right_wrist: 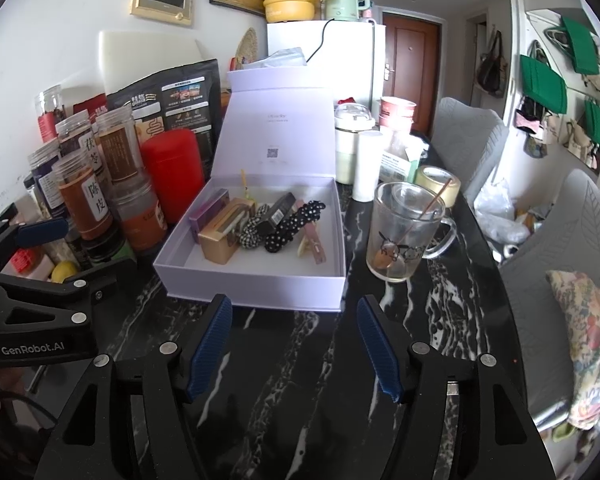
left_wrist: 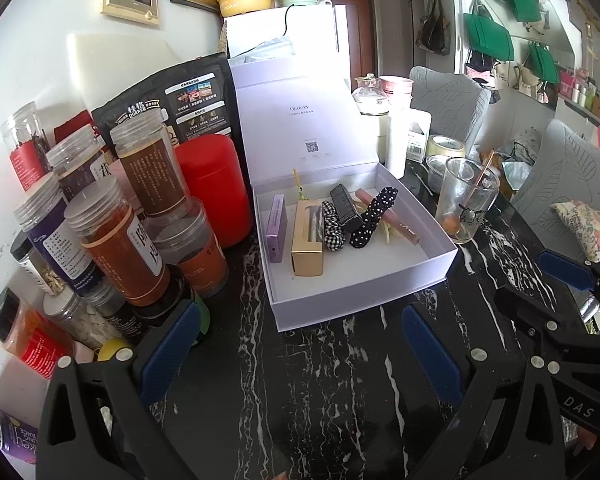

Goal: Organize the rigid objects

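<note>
A white box [left_wrist: 364,280] sits open on the black marble table [left_wrist: 320,380], its lid [left_wrist: 300,120] standing upright at the far side. Inside, along the box's far half, lie a purple carton [left_wrist: 277,227] nearest the left wall, a gold carton [left_wrist: 308,240] just beside it, a checked scrunchie [left_wrist: 332,224], a black case [left_wrist: 346,206] leaning on a dotted scrunchie [left_wrist: 374,216], and a pink tube [left_wrist: 388,216] towards the right wall; the near half of the box floor is bare. A yellow stick [left_wrist: 298,184] stands at the back wall. To the left of the box, against the table's left edge, crowd several jars [left_wrist: 120,240], a red canister [left_wrist: 216,188] touching the box's left wall or just beside it, and a black pouch [left_wrist: 172,100] behind them. To the right of the box stands a glass mug [right_wrist: 408,232] with a stick in it, and behind that a tape roll [right_wrist: 438,184]. The left gripper [left_wrist: 300,356] hovers over the table's near edge in front of the box, jaws wide, nothing between them. The right gripper [right_wrist: 296,346] hangs likewise just short of the box's near wall, jaws about half spread and empty. In the left wrist view the right gripper shows at the lower right; in the right wrist view the left one shows at the left edge.
</note>
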The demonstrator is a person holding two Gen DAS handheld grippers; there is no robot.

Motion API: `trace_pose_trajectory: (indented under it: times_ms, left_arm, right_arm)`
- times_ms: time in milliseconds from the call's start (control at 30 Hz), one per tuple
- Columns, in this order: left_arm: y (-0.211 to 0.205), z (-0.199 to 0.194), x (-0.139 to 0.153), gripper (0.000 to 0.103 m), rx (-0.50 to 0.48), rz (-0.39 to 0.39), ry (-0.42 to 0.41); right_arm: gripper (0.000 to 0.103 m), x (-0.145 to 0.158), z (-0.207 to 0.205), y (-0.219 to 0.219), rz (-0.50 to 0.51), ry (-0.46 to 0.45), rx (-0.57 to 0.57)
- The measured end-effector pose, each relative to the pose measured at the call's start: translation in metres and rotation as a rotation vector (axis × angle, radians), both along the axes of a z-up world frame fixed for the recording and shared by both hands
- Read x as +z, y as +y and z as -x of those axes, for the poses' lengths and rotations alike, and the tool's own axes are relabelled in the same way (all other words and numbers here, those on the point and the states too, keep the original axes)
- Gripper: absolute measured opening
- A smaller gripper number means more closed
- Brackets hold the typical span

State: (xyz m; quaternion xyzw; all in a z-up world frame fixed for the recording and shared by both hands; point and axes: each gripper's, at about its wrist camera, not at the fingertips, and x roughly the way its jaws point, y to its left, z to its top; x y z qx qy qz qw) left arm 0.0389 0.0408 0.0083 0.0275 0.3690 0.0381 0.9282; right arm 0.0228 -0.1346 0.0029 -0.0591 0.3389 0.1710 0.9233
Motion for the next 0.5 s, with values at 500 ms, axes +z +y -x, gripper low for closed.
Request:
trace_pose_trajectory:
  times_ms: [500]
  left_arm:
    - [-0.0022,0.0007,-0.0013,0.103,-0.013,0.015,0.012]
  right_arm:
    - [0.066,-0.0002,0.0013,-0.0034,-0.001,-0.002,-0.004]
